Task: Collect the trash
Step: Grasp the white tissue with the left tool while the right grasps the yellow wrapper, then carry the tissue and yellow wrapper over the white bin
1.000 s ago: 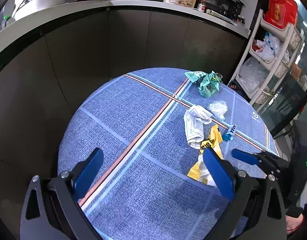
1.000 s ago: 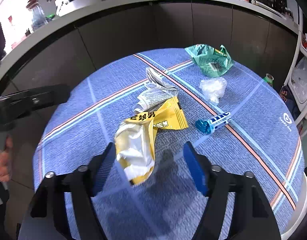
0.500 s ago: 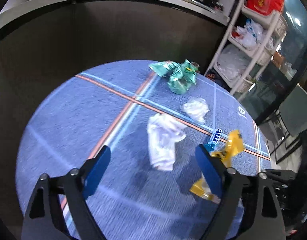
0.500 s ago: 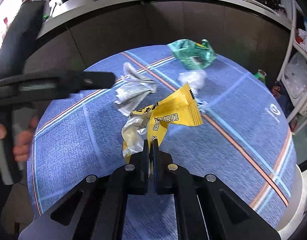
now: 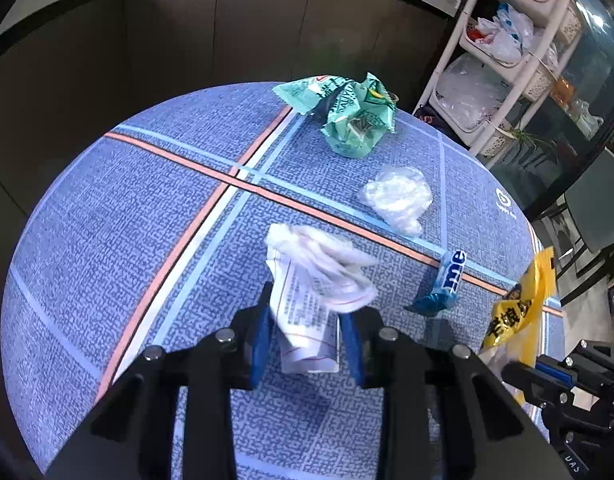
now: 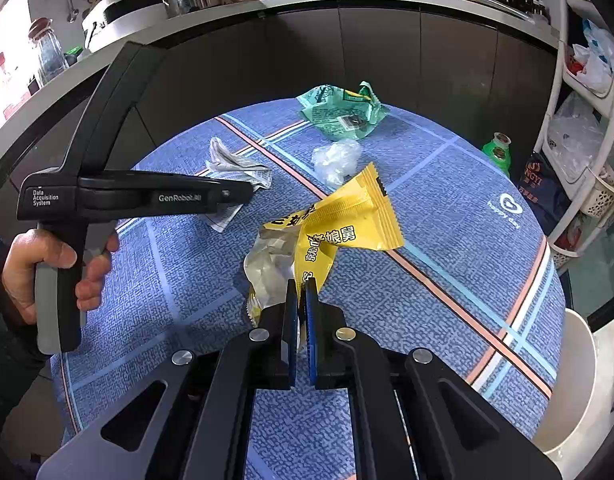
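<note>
My left gripper is shut on a crumpled white paper wrapper on the blue tablecloth; the wrapper also shows in the right wrist view. My right gripper is shut on a yellow snack bag and holds it above the table; the bag shows at the right of the left wrist view. A green wrapper, a clear plastic wad and a blue candy wrapper lie on the cloth.
The round table has a blue checked cloth. A white bin stands below the table's right edge. A white shelf rack is at the right. A dark counter curves behind. A green bottle stands on the floor.
My left gripper moved forward and closed on the white paper wrapper. My right gripper, shut on the yellow bag, lifted it further to the right.
</note>
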`<state>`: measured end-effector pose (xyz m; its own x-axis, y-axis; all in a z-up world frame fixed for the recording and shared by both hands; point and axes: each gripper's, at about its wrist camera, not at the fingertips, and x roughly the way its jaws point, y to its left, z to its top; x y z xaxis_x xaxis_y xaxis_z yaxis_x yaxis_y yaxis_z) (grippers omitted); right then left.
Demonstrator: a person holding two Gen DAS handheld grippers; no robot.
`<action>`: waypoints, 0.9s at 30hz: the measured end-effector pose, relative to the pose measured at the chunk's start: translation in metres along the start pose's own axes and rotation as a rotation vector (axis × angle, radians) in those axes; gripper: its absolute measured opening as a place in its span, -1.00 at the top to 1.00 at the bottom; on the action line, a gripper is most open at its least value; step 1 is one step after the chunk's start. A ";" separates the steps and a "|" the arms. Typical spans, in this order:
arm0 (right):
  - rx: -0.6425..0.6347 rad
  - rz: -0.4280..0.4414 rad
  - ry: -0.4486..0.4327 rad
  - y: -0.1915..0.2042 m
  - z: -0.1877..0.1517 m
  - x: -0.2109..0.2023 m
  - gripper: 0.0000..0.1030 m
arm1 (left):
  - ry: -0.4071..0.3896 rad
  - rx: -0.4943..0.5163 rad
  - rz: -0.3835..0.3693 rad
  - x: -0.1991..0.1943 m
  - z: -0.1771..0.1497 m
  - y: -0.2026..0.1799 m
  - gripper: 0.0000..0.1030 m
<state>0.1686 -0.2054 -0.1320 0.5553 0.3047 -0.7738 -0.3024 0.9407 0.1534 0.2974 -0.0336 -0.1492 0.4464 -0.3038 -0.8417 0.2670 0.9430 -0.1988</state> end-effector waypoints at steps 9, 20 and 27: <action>0.029 -0.004 -0.046 -0.006 -0.009 -0.028 0.93 | -0.095 0.000 -0.017 -0.044 -0.008 -0.011 0.55; 0.114 -0.062 -0.134 -0.046 -0.026 -0.079 0.93 | -0.168 0.143 -0.119 -0.095 -0.009 -0.088 0.56; 0.202 -0.124 -0.178 -0.092 -0.047 -0.110 0.93 | -0.160 0.222 -0.202 -0.099 -0.008 -0.151 0.56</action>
<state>0.0990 -0.3320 -0.0898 0.7110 0.1901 -0.6770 -0.0732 0.9775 0.1977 0.2064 -0.1450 -0.0401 0.4890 -0.5154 -0.7037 0.5353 0.8143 -0.2245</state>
